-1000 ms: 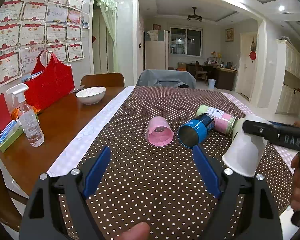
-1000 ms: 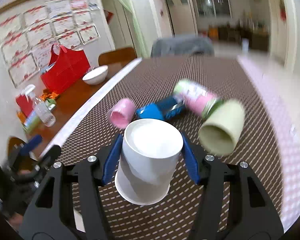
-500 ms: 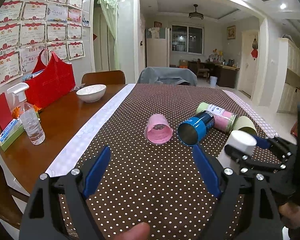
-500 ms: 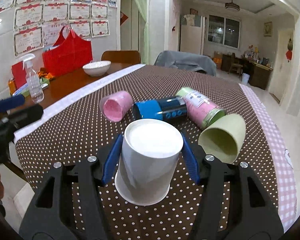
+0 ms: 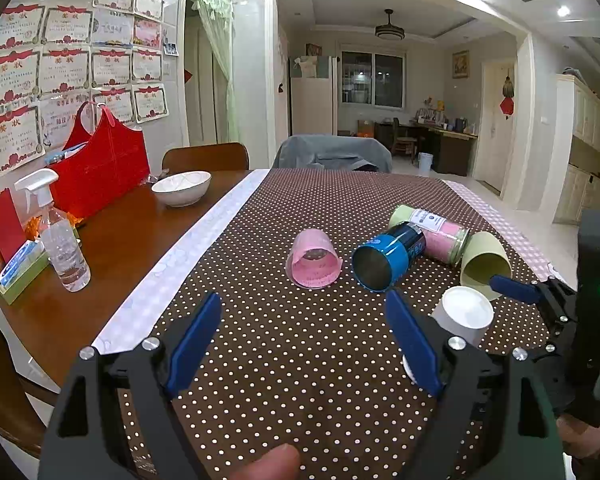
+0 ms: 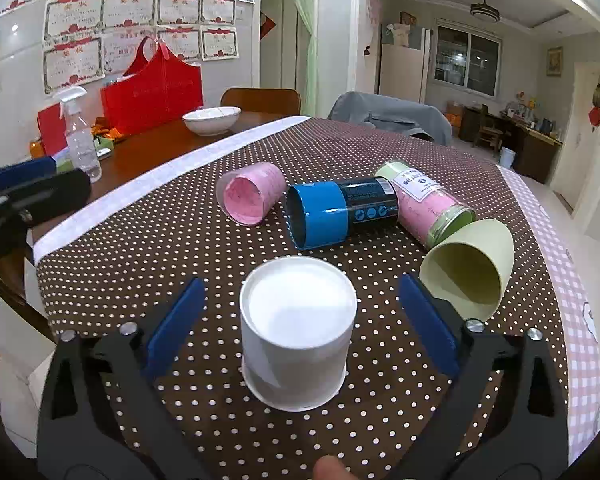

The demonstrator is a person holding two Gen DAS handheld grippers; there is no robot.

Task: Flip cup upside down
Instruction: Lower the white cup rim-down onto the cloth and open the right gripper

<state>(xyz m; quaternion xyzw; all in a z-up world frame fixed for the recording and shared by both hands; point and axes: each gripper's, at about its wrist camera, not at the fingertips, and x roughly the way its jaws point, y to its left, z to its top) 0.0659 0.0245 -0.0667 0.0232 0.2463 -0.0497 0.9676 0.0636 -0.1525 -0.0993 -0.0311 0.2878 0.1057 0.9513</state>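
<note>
I judge the flip itself done: the white paper cup [image 6: 298, 336] stands mouth-down on the polka-dot tablecloth [image 6: 172, 248] of the worktop, its closed base facing up, near the front edge on my right side. My right tool [image 6: 302, 320] sits around it with both blue pads spread wide; there is cloth showing between each pad and the cup wall, so it has hold of nothing. The left-wrist view agrees, showing the cup [image 5: 464, 314] upright on its rim with one blue finger of the right tool beyond it, apart from it.

My left tool [image 5: 302, 338] hovers low over bare cloth, jaws wide apart and empty, well clear of the cup.

So the step in hand is the release and withdrawal. What I think the next move calls for is a straight pull back along the line of the fingers, without swinging sideways, since a pad brushing that light cup could tip it or slide it. The rim looks flat on the cloth, though I cannot see its far side.

To the right, the pale green cup [image 6: 470, 270] lies on its side just beside my right finger, mouth toward me; I would keep clear of it on the way out. Further back lie a pink cup [image 6: 252, 196], a blue can [image 6: 336, 212] and a pink-labelled jar [image 6: 428, 204], all on their sides and near each other. If those cups are also meant to be turned over, the green one is the nearest for the right tool.
</note>
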